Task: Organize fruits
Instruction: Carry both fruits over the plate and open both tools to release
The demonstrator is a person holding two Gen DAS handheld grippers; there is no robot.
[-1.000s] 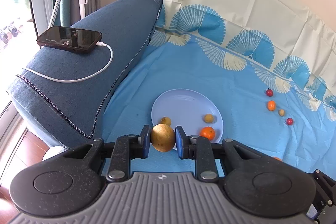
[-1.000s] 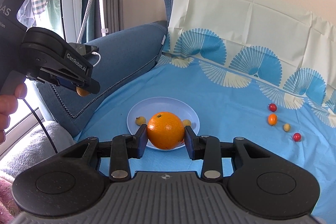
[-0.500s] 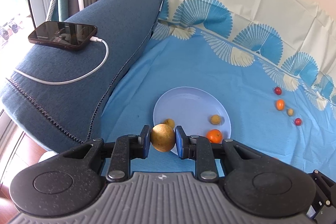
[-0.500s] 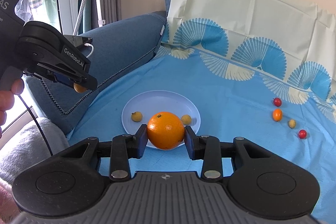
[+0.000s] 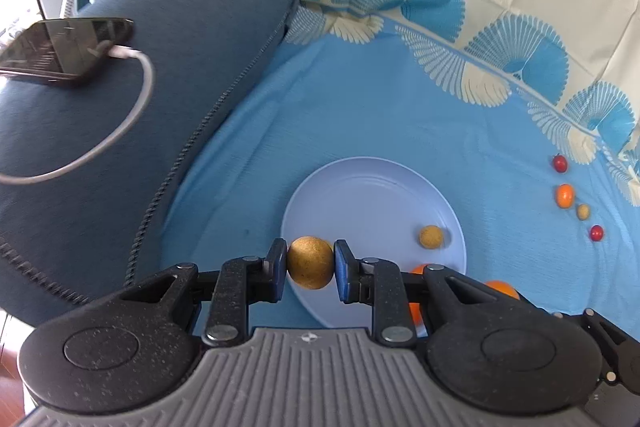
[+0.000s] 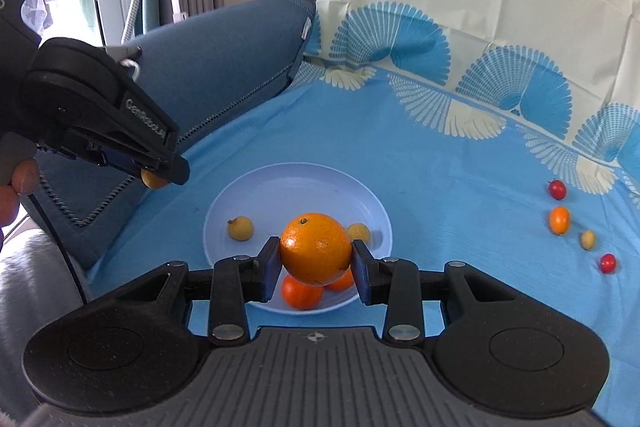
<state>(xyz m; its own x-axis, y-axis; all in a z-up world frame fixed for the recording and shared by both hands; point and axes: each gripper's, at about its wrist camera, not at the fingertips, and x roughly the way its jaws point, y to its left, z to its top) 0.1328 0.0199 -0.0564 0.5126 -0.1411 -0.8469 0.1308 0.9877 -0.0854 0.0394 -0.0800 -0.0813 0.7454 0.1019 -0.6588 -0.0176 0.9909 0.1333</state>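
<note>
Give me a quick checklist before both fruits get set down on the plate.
1. Left tongs grip the round brownish-yellow fruit: ok.
2. Right tongs grip the large orange: ok.
3. Pale blue round plate has bare space at its centre and far side: ok.
4. Fruits already on the plate, two small yellow ones and two small oranges, sit clear of that space: ok.
5. Height of either fruit above the plate: cannot tell.

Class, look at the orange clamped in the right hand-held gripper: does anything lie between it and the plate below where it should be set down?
Yes. Two smaller orange fruits already lie on the plate directly beneath the orange; the far part of the plate is bare.
</note>
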